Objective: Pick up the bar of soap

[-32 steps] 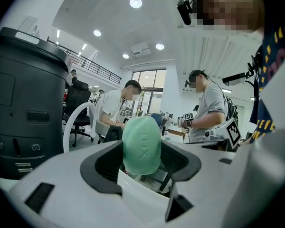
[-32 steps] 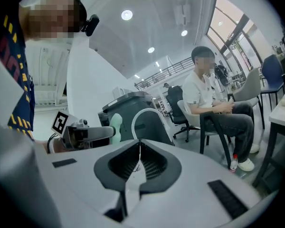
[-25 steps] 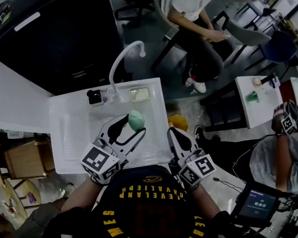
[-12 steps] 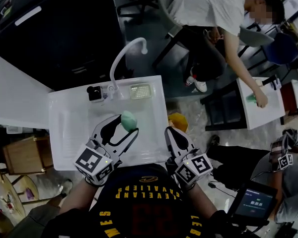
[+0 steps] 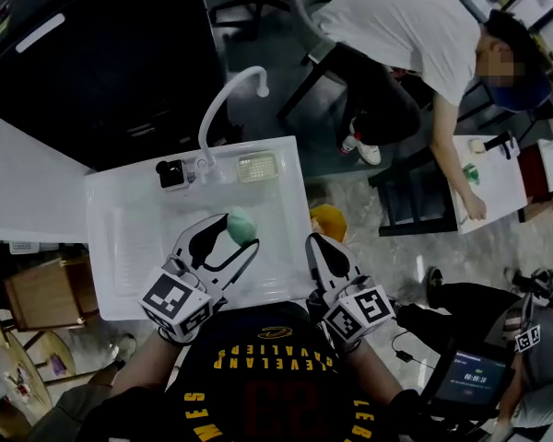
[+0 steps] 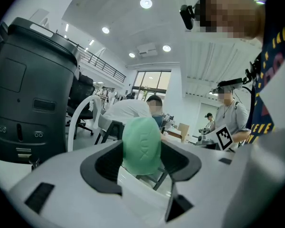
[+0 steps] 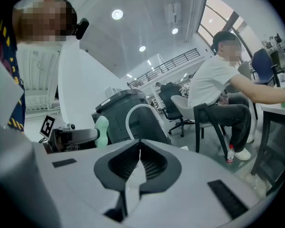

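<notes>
A pale green oval bar of soap [image 5: 241,226] is clamped between the tips of my left gripper [image 5: 237,231], held up above the white sink [image 5: 120,247]. In the left gripper view the soap [image 6: 141,145] stands on edge between the dark pads, and my left gripper [image 6: 141,158] is shut on it. My right gripper [image 5: 318,249] hovers at the sink's right rim with nothing in it. Its jaws meet tip to tip, so the right gripper [image 7: 139,159] is shut. From the right gripper view the soap [image 7: 101,131] shows off to the left.
A curved white tap [image 5: 223,109] rises at the sink's back edge, with a small soap dish [image 5: 257,167] and a black object [image 5: 172,174] beside it. A person leans over a white table [image 5: 484,184] at the right. A large black machine [image 5: 101,53] stands behind the sink.
My left gripper with the soap has drifted slightly left and toward me. The right gripper has barely moved. The person at the back right has stood up and leaned over the table.
</notes>
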{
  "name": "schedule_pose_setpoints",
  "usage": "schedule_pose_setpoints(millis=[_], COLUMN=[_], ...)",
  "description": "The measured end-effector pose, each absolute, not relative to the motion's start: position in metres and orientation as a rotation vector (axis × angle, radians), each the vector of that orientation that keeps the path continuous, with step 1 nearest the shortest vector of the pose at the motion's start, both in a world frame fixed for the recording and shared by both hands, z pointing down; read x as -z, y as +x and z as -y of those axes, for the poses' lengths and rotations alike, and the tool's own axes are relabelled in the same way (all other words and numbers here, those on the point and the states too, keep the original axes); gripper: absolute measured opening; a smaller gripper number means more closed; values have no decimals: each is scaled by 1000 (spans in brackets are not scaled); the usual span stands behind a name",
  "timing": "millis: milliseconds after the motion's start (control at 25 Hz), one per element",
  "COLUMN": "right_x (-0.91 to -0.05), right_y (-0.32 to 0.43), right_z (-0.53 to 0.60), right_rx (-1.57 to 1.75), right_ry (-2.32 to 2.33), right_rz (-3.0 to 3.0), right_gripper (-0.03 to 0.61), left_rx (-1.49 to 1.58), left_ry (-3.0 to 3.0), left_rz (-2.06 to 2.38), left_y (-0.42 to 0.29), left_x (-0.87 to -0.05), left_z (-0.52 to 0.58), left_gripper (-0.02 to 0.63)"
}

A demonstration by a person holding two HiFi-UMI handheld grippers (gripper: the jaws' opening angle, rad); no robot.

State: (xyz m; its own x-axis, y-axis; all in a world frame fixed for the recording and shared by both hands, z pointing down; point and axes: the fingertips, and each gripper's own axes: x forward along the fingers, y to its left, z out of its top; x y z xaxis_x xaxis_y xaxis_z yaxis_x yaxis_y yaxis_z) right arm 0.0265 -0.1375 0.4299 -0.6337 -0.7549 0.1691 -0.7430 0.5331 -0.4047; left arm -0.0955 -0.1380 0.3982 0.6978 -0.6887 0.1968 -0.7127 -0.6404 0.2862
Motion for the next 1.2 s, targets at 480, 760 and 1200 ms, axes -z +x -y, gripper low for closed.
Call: schedule_pose_setpoints(millis=[480, 760, 1200], right_x=[-440, -439, -439], right_y=[36, 35, 36], right_z=[139, 138, 136], right_rx=[743, 738, 722], right_ry=[-1389, -1378, -1370], right_rz=[-2705, -2708, -2724], right_gripper=[18, 18, 18], left_rx=[-125, -127, -129], left_ry=[2583, 2588, 2592], left_rz=[1049, 1038, 1038], left_y=[-85, -83, -80], left_x=[-404, -404, -404], left_z=[143, 142, 141], left_gripper=[262, 262, 262])
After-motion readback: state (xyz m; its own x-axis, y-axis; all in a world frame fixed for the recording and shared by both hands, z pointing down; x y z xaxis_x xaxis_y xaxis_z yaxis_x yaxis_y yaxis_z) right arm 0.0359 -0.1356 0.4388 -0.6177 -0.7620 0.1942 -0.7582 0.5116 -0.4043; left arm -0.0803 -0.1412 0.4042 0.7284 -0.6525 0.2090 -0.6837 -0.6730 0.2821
